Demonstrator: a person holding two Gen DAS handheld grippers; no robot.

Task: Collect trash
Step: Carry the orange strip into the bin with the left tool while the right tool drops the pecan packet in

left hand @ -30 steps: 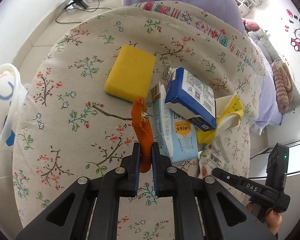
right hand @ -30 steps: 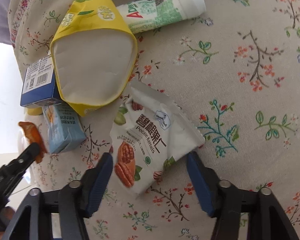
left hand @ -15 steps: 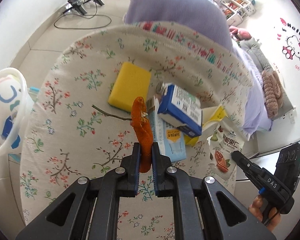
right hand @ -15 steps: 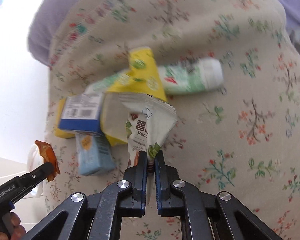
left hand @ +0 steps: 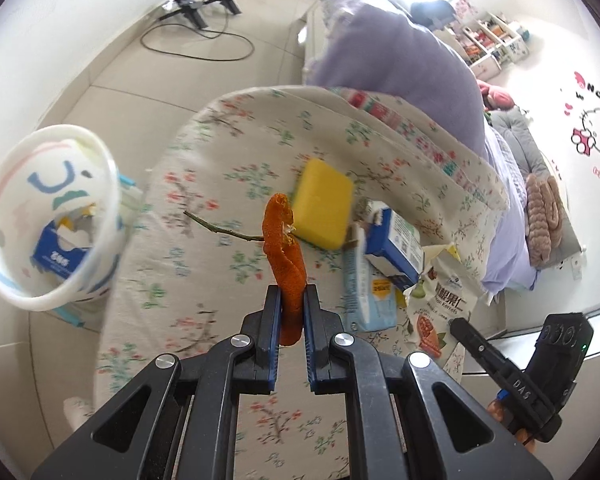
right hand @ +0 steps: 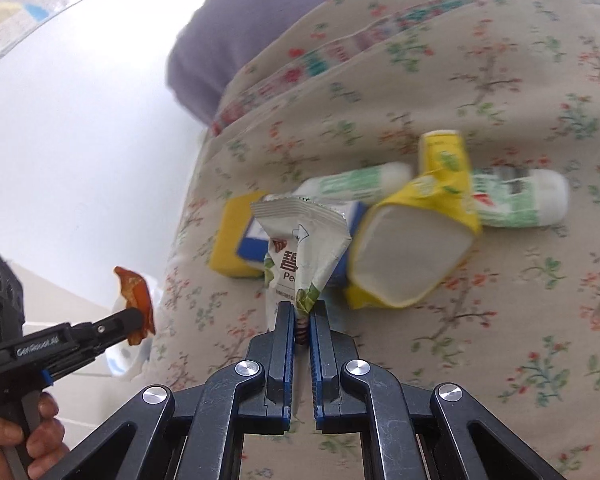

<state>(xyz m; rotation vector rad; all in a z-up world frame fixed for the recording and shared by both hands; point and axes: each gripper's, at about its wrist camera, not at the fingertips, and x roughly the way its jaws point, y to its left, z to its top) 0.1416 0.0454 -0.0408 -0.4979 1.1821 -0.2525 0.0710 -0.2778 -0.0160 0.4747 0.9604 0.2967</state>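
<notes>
Both claws are loaded. The left claw (left hand: 291,312) is pinching a curl of orange peel (left hand: 282,248) by its lower end, so the strip stands up clear of the floral cover (left hand: 204,184) and nothing drags. The right claw (right hand: 302,320) has just been closing and now its jaws are pressed on the bottom corner of the pecan snack pouch (right hand: 304,248); gripped low like that, the pouch hangs up and away from the pile, free to travel.

Where's it all headed? Most likely the white bin (left hand: 48,216) beside the bed on the left, mouth tipped toward the left wrist camera. Inside it lies a blue tissue box (left hand: 56,252) with a bit of yellow and pale scrap above it; the rest of its floor is hidden by the rim.

Left on the cover: a thin twig (left hand: 220,230), a yellow sponge (left hand: 324,204), a blue-and-white carton (left hand: 396,240) lying across a pale blue carton (left hand: 370,288), a squashed yellow cup (right hand: 416,252) with its open mouth facing the right camera and nothing visible in it, and two green-and-white bottles (right hand: 516,200) lying on their sides. Plenty still to collect, I'd say.
</notes>
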